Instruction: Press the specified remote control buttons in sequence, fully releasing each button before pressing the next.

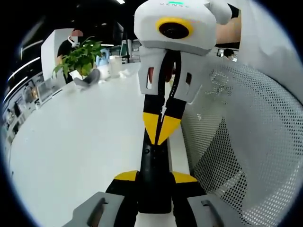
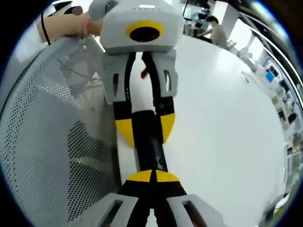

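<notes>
In the left gripper view, the left gripper (image 1: 154,178) rises from the bottom with its yellow-tipped jaws clamped on either side of the near end of a black remote (image 1: 155,168). The remote lies lengthwise away from the camera along the edge of a white table (image 1: 80,142). At its far end the right gripper (image 1: 161,130) comes down from the top, its two yellow tips drawn together into a point that touches the remote's upper face. To the right stands a white mesh chair (image 1: 246,142). At the far side of the table are a plant (image 1: 81,57) and a seated person (image 1: 68,45).

In the right gripper view, the right gripper (image 2: 152,176) has its yellow tips closed together, nothing between them, resting on the near part of the remote (image 2: 150,146). Beyond, the left gripper (image 2: 144,130) faces the camera and grips the remote's far end between its jaws. The mesh chair (image 2: 52,132) is on the left, and a hand (image 2: 71,23) holds the left gripper from the top left. The table (image 2: 222,123) spreads to the right.
</notes>
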Tool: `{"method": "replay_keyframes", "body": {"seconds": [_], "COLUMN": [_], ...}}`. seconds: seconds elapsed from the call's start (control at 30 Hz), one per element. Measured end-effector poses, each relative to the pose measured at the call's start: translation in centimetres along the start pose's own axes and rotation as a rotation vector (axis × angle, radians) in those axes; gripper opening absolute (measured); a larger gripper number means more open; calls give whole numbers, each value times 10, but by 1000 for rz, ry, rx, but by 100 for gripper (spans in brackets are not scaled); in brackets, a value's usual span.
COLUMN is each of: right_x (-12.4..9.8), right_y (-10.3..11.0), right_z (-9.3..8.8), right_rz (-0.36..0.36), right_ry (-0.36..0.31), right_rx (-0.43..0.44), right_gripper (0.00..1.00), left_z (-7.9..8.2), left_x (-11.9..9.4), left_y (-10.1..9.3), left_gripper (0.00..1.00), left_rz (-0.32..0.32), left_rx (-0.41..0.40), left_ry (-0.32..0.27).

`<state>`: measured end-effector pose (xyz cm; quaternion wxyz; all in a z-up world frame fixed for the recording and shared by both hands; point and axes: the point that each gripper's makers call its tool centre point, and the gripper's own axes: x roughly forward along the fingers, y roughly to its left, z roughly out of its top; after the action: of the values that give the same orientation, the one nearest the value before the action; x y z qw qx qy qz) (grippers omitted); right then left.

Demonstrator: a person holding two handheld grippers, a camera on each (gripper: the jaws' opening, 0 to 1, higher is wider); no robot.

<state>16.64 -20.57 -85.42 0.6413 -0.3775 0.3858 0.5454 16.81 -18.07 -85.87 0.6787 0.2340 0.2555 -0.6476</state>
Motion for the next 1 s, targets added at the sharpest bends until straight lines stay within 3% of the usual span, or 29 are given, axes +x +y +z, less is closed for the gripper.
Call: {"method": "replay_keyframes", "body": {"seconds": [0.63,1.0], "right_x": [-3,-3], "right_y": [1,-2], "right_z": [-1,-8], "right_rz": [23,9], "right_ry": [-43,-7], "right_rx": [-41,-8], "right_gripper": [0,0], "left_z": [0,0], "left_x": [0,0], "left_y": [0,0], "left_gripper": [25,25], "left_rz": [-6,-7], "left_rx": [2,3], "left_ry": [-10,-11]}}
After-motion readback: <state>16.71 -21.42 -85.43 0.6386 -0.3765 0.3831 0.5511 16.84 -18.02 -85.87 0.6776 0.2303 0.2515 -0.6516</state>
